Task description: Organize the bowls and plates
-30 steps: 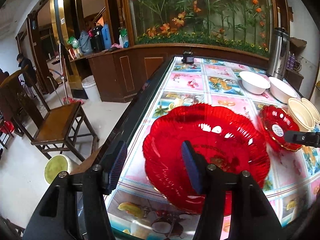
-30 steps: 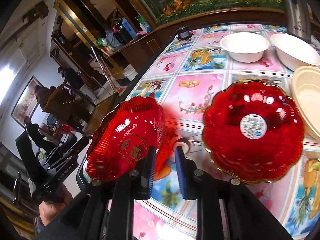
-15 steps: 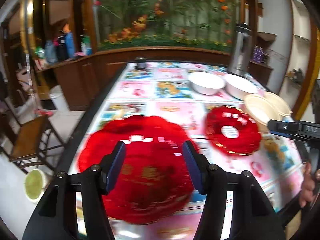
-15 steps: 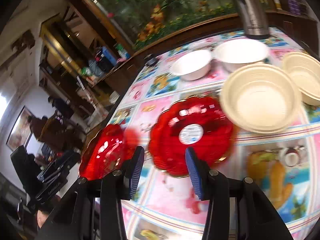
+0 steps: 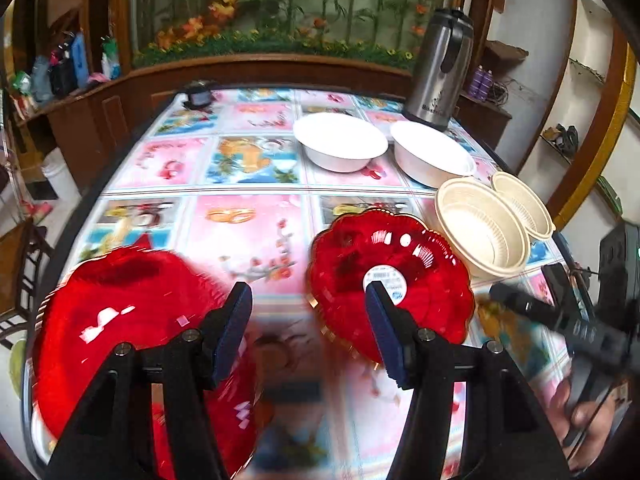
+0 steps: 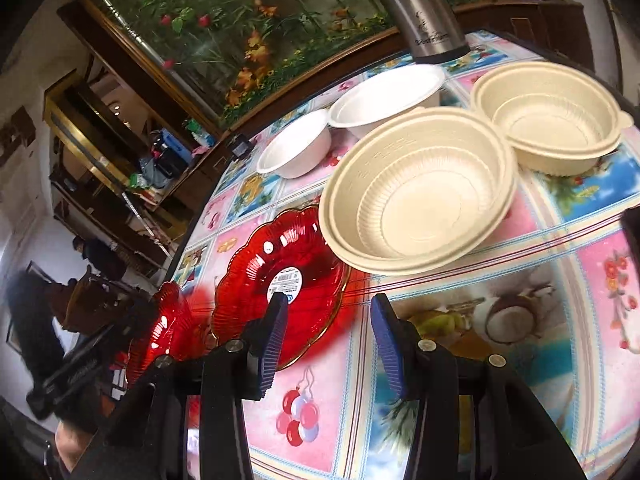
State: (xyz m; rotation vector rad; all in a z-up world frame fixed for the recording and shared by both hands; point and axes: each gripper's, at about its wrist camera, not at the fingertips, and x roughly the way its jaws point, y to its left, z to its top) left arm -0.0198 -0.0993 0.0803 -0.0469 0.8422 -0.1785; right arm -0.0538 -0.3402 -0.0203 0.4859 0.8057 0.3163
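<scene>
A large red plate (image 5: 120,320) lies blurred at the table's near left corner, behind my left gripper's left finger. My left gripper (image 5: 310,332) is open with nothing between its fingers. A smaller red plate with a white label (image 5: 384,272) sits behind its right finger. In the right wrist view the labelled plate (image 6: 280,272) lies just beyond the left finger of my right gripper (image 6: 330,340), whose jaws are closing on nothing. Two cream bowls (image 6: 420,196) (image 6: 556,120) stand ahead of it, touching the labelled plate's far rim. The large plate (image 6: 164,328) shows at far left.
Two white bowls (image 5: 340,140) (image 5: 432,156) and a steel thermos (image 5: 440,64) stand at the far end of the picture-tiled table (image 5: 248,232). A wooden counter and a flower display lie behind it. People and chairs are off the left side.
My left gripper swung right: the large plate went from between its fingers to its left. My right gripper's jaws widened and it moved right, from between the red plates toward the cream bowls.
</scene>
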